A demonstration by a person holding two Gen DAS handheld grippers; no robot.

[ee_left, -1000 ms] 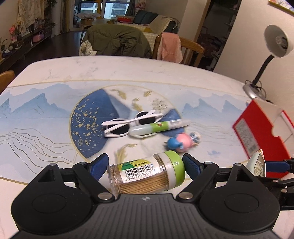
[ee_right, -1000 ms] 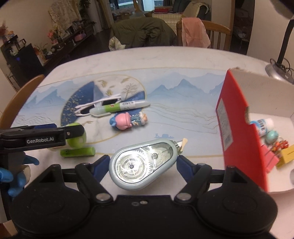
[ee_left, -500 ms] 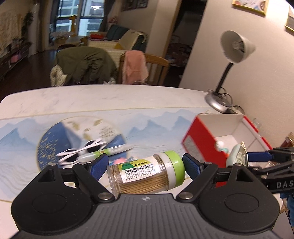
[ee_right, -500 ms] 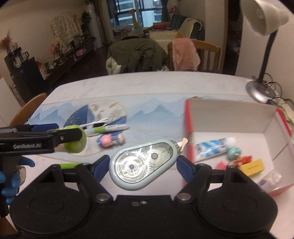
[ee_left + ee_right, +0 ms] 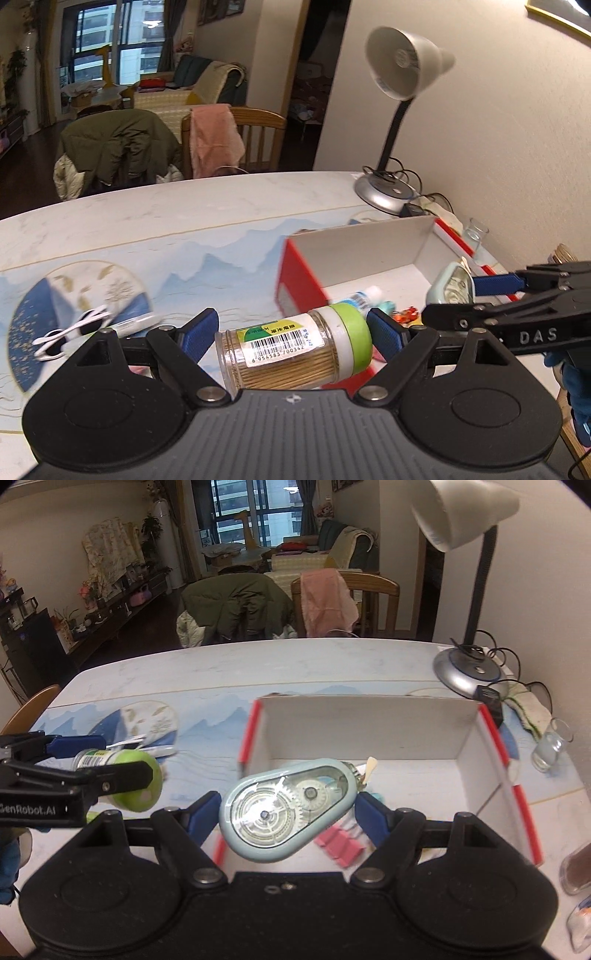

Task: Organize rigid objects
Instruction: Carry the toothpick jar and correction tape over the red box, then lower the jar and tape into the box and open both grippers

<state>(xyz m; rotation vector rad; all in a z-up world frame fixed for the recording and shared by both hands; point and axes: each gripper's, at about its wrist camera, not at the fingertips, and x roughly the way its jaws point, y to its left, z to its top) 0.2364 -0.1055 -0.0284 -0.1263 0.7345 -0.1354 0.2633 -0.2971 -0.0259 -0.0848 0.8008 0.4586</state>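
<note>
My left gripper (image 5: 291, 338) is shut on a toothpick jar (image 5: 291, 350) with a green lid, held on its side above the near left corner of the red and white box (image 5: 391, 251). The jar also shows in the right wrist view (image 5: 122, 779). My right gripper (image 5: 288, 808) is shut on a pale blue correction tape dispenser (image 5: 288, 808), held over the box's inside (image 5: 369, 727). In the left wrist view the dispenser (image 5: 450, 288) hangs over the box's right part. White sunglasses (image 5: 70, 328) and a marker pen (image 5: 136, 323) lie on the table mat at left.
A desk lamp (image 5: 469, 664) stands behind the box with its cable trailing. A small glass (image 5: 550, 746) stands right of the box. Pink clips (image 5: 340, 843) and a small tube (image 5: 364, 295) lie inside the box. Chairs with clothes stand at the table's far edge.
Both grippers have swung right, from above the mat to above the box, each still holding its object. The box now fills the middle of the right wrist view.
</note>
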